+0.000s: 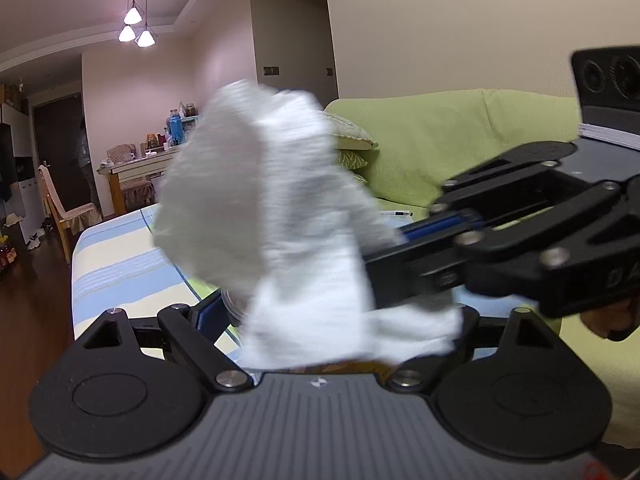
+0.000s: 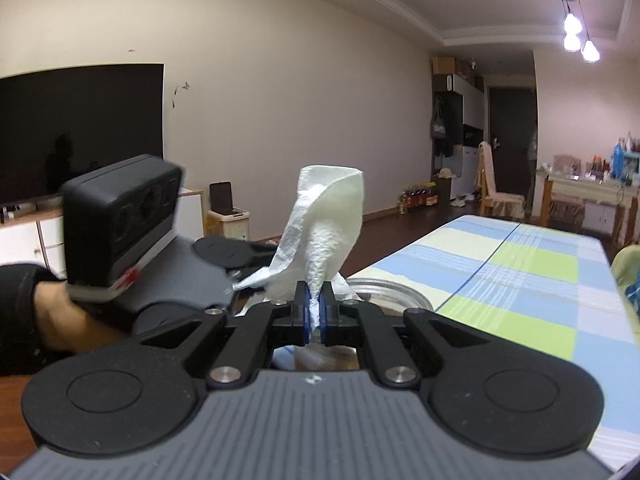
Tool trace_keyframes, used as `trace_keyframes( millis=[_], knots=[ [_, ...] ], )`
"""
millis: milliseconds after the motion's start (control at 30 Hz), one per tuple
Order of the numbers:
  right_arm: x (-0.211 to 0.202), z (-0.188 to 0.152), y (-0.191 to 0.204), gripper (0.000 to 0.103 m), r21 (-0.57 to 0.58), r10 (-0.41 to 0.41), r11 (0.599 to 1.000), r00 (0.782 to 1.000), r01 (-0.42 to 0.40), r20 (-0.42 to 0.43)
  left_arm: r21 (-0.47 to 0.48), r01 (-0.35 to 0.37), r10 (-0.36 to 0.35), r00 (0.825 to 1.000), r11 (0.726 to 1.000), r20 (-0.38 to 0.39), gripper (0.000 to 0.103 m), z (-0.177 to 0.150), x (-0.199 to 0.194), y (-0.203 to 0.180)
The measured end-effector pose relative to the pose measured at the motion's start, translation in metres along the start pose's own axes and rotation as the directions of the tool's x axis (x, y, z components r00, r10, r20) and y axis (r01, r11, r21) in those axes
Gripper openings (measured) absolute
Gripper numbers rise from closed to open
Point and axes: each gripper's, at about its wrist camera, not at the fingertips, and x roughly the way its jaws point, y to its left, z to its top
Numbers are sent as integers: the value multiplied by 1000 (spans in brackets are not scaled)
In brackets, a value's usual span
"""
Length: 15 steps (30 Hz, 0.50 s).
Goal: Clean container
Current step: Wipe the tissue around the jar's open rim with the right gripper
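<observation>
Between the two blue-padded fingers of the right gripper (image 2: 315,310) a white paper towel (image 2: 320,236) is pinched; the fingers are almost together, with only the thin paper between them. From the pinch the towel rises upright above the fingertips, and a smaller fold of it hangs to the left of them.

Just beyond these fingers, a little to the right, the rim of the container (image 2: 404,294) shows; it looks clear and round, and most of it is hidden by the towel and the gripper. It is over the striped tablecloth (image 2: 520,276).

From the left wrist camera the towel (image 1: 272,216) is blurred and covers the space between the fingers of the left gripper (image 1: 332,320). One blue pad (image 1: 210,314) shows at the left side, against a clear curved edge of the container (image 1: 232,304). The fingers stand apart, but I cannot tell if both press on the container. The right gripper (image 1: 404,236) comes in from the right side.
</observation>
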Motion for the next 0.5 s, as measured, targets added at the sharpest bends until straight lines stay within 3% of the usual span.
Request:
trace_keyframes(
  millis=[133, 300, 500],
  knots=[
    [11, 7, -23, 2, 29, -46, 999, 999, 46, -7, -2, -1, 1, 1000, 1000, 0, 87, 0, 2, -1],
    [-14, 3, -35, 3, 36, -107, 994, 994, 107, -12, -2, 0, 0, 1000, 1000, 2, 87, 1, 5, -1],
    [-39, -2, -10, 3, 3, -56, 998, 998, 56, -22, -3, 0, 0, 1000, 1000, 4, 87, 1, 11, 3]
  ],
)
